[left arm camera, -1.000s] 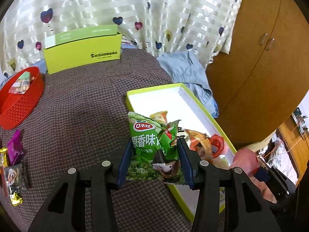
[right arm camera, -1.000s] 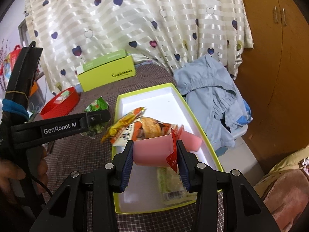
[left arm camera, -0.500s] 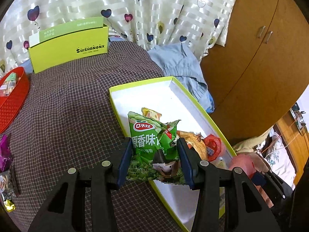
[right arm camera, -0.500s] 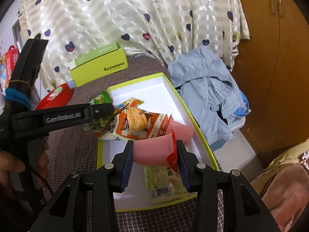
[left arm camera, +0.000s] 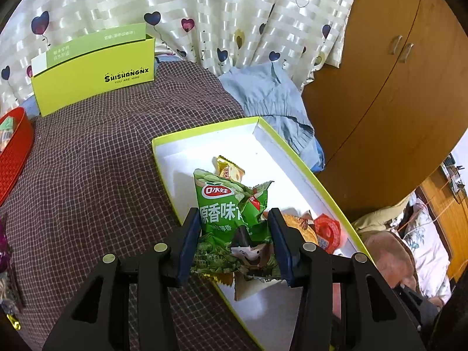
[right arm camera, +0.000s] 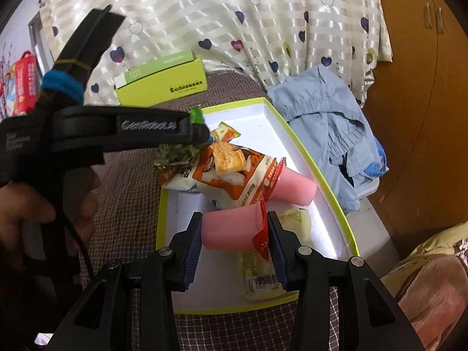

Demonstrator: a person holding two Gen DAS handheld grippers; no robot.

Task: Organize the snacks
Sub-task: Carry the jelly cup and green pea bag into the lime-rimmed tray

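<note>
- Checked tablecloth point(left arm camera: 87, 175) under a lime tray point(left arm camera: 204, 134) at its right edge.
- Left gripper point(left arm camera: 235, 239) clamps a green snack bag point(left arm camera: 228, 213) over the tray's left rim.
- Right gripper point(right arm camera: 234, 234) pinches a pink packet point(right arm camera: 228, 228) above the tray's near end.

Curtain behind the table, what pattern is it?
Cream stripes with heart balloons, clearest in the left wrist view.

Hidden and cut-off bits
Red basket point(left arm camera: 14, 146) cut by left edge; green bag point(right arm camera: 178, 149) mostly hidden behind left gripper point(right arm camera: 201, 134).
</note>
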